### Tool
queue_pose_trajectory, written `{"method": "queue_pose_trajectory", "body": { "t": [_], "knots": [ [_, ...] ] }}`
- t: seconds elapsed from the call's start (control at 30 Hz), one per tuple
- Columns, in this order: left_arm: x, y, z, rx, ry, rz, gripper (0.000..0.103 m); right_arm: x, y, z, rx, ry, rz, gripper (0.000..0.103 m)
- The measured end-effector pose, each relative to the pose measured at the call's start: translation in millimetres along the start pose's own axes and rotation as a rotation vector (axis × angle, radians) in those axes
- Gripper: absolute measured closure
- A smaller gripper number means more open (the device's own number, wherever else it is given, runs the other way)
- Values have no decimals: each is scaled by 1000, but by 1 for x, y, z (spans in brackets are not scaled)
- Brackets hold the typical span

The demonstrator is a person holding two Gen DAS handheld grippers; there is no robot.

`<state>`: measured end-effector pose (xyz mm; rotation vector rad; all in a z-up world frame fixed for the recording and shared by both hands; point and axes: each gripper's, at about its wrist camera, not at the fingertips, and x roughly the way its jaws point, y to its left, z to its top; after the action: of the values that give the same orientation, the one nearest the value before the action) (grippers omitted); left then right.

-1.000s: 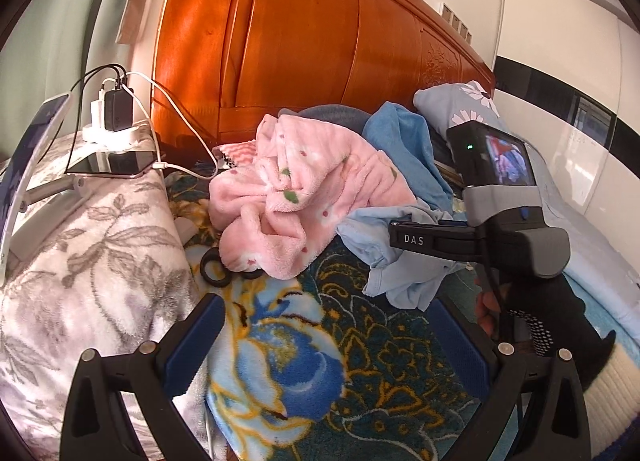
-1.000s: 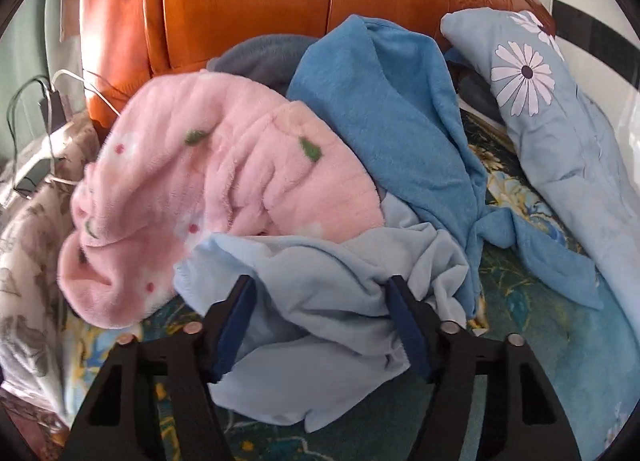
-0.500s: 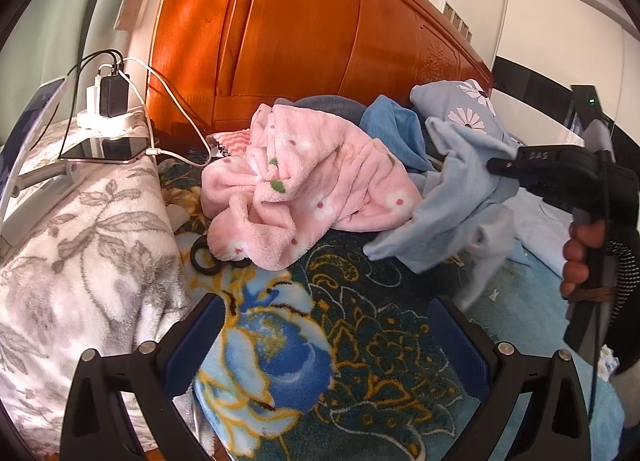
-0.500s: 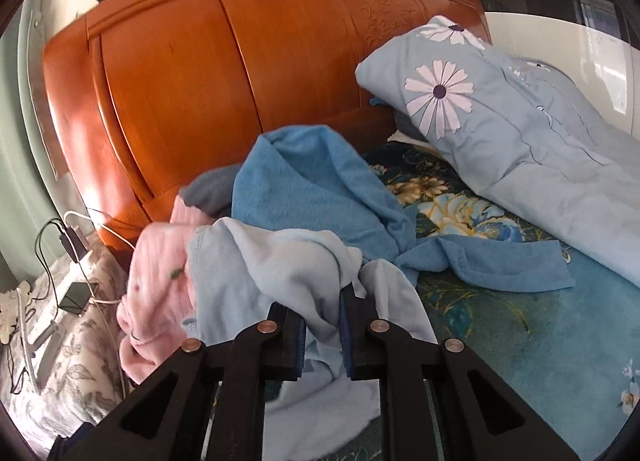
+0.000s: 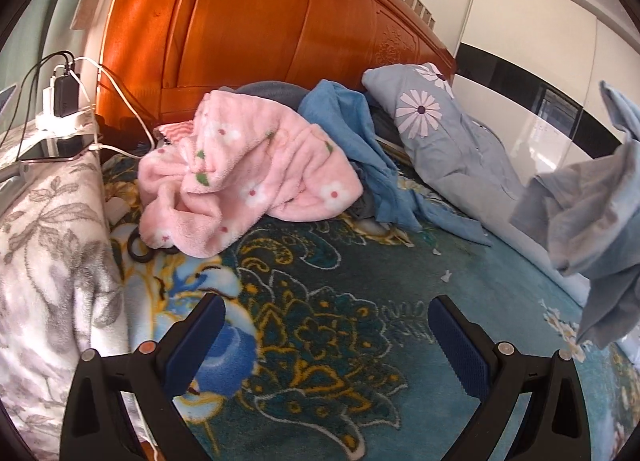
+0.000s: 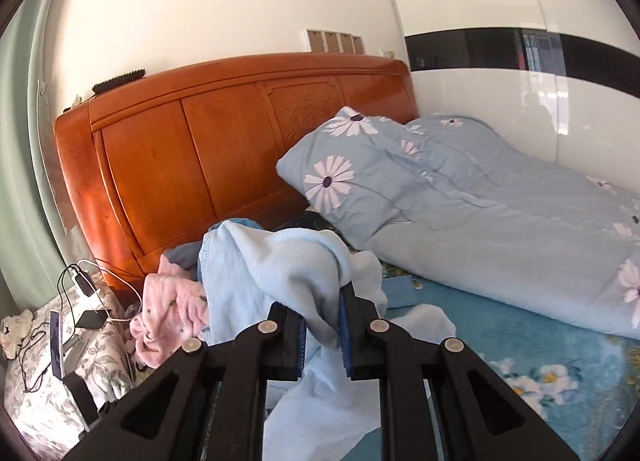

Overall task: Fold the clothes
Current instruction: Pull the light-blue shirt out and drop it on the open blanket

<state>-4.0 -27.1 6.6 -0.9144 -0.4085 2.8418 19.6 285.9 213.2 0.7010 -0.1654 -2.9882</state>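
Hanging bunched at the frame's right edge, the shirt [image 5: 592, 217], pinched by the right tool [image 6: 322, 331], lies right of the wide-open, empty left tool [image 5: 326, 337].

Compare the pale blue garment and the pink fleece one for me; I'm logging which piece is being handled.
The pale blue garment hangs lifted off the bed, pinched in the right gripper; the pink fleece garment lies heaped on the bedspread by the headboard, ungripped. The pale blue garment is plain and thin; the pink one is fluffy with flower and leaf prints. Both are crumpled and unfolded. The left gripper is open, holding nothing.
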Motion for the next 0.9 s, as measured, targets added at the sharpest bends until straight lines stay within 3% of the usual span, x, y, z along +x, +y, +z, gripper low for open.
{"method": "queue_pose_trajectory", "body": {
  "t": [0.13, 0.23, 0.37, 0.43, 0.53, 0.73, 0.83, 0.9],
  "knots": [
    [-6, -33, -4, 60, 0, -91, 0, -68, -20, -2, -39, 31, -94, 88],
    [-12, -58, -9, 115, 9, -159, 0, -91, -36, -13, -47, 94, -112, 88],
    [-19, -79, -20, 132, 61, -210, 0, -64, -54, -54, -14, 243, -84, 87],
    [-21, -84, -28, 132, 97, -236, 0, -45, -61, -76, 8, 295, -83, 82],
    [-25, -87, -37, 136, 152, -259, 0, -32, -77, -97, 63, 305, -97, 76],
    [-38, -96, -41, 153, 168, -254, 0, -48, -83, -136, 87, 302, -89, 71],
    [-45, -104, -44, 171, 175, -256, 0, -52, -68, -165, 53, 347, -32, 70],
    [-51, -107, -46, 185, 173, -252, 0, -45, -50, -192, 34, 432, 72, 53]
  ]
}}
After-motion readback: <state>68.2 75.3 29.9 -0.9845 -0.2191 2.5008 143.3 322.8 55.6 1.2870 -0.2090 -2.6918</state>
